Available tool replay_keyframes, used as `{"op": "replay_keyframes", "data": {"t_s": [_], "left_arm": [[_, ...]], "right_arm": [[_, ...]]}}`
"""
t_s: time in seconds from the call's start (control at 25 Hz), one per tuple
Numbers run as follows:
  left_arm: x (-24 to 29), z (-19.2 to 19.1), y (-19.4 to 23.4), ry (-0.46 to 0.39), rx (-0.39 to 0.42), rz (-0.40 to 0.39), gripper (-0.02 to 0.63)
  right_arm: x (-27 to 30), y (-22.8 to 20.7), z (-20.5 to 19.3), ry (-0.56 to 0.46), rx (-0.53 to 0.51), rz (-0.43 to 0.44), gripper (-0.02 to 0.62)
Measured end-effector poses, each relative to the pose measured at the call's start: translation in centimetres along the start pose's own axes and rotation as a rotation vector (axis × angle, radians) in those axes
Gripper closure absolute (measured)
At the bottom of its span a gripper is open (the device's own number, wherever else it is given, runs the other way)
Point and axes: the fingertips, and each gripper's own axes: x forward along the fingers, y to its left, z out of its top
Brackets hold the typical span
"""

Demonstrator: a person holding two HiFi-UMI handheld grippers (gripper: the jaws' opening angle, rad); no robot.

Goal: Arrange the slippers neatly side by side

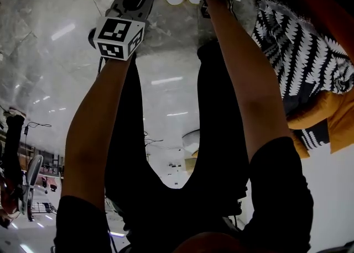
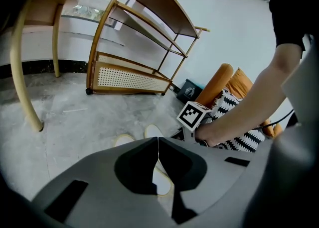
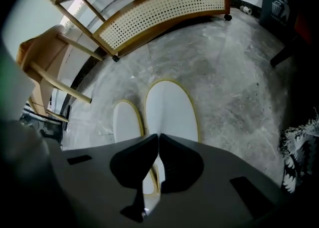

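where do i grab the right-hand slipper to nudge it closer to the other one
Probably the yellow-edged rim at the near end of the slipper, right gripper coming from above and behind. It lies flat on the floor with no raised strap showing, so the thin edge is the only grippable part.

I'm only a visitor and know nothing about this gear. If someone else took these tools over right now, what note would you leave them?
Left hand-held gripper: jaws together, empty, held above the floor.
Right hand-held gripper: jaws together, nothing seen between them, poised over one white slipper.
Slippers: that one and the second white slipper lie close side by side on the grey stone floor.
Done: the pair looks roughly parallel.
Left: probably only checking that the near ends line up. The jaws hide those ends, so nudge them if needed.
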Motion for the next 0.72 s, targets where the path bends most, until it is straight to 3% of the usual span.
{"op": "replay_keyframes", "data": {"t_s": [0.52, 0.6, 0.72], "left_arm": [[0.0, 0.1, 1.0, 0.009, 0.016, -0.020, 0.588], [-0.1, 0.2, 0.9, 0.012, 0.021, -0.017, 0.588], [-0.4, 0.6, 0.5, 0.021, 0.036, -0.011, 0.588]], "right_arm": [[-0.4, 1.6, 0.6, -0.031, -0.105, -0.021, 0.555], [-0.6, 1.8, 0.7, -0.038, -0.122, -0.026, 0.433], [-1.8, 2.2, 1.2, -0.063, -0.163, -0.028, 0.434]]}}
